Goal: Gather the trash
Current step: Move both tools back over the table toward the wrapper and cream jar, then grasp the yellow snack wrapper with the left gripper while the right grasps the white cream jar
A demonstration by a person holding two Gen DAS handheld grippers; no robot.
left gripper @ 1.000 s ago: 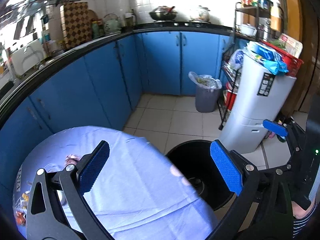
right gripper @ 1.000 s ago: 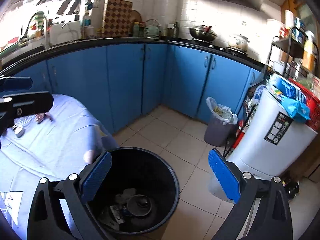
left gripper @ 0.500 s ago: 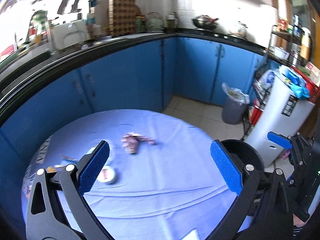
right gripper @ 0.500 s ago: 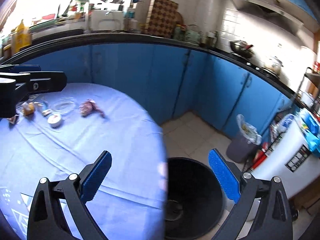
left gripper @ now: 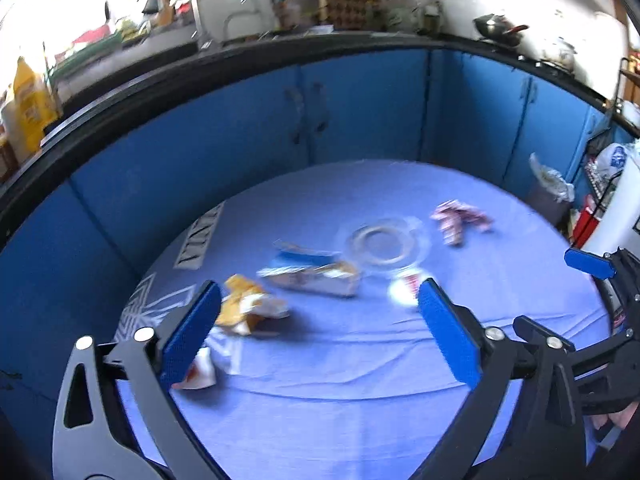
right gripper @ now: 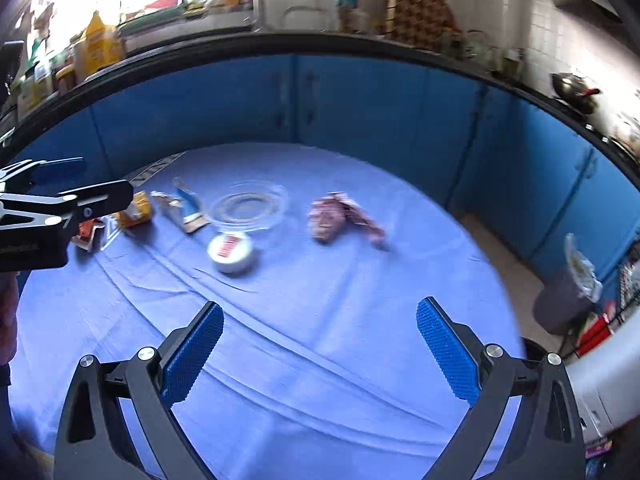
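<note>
Both sets of tongs are up over the counter (left gripper: 320, 392), draped in a blue cloth, and both are spread wide with nothing between the pads.

Start at the left edge. A red-and-white scrap (left gripper: 200, 372) lies partly hidden behind the left tongs' (left gripper: 320, 344) left pad. Next along, a crumpled yellow wrapper (left gripper: 248, 308) sits just inside that same pad, ahead of it and close, with no clear long axis, just a wad. That looks like the left tongs' nearest pick.

Moving right, a flattened blue-and-white carton (left gripper: 312, 274) lies with its long axis running roughly across the left tongs' line of sight, so a grab from here would want the pads closing on its short width. Just beside it stands a clear glass dish (right gripper: 250, 208), and in front of the dish a small white round tub (right gripper: 231, 252) with a red label. From the right wrist view, that tub is ahead and left of the right tongs' (right gripper: 320, 352) centre line.

Further right, apart from the rest, the pink crumpled wrapper (right gripper: 340, 216) lies almost dead ahead of the right tongs, its tail trailing toward the right. My call: pink wrapper for the right hand, yellow one for the left.
</note>
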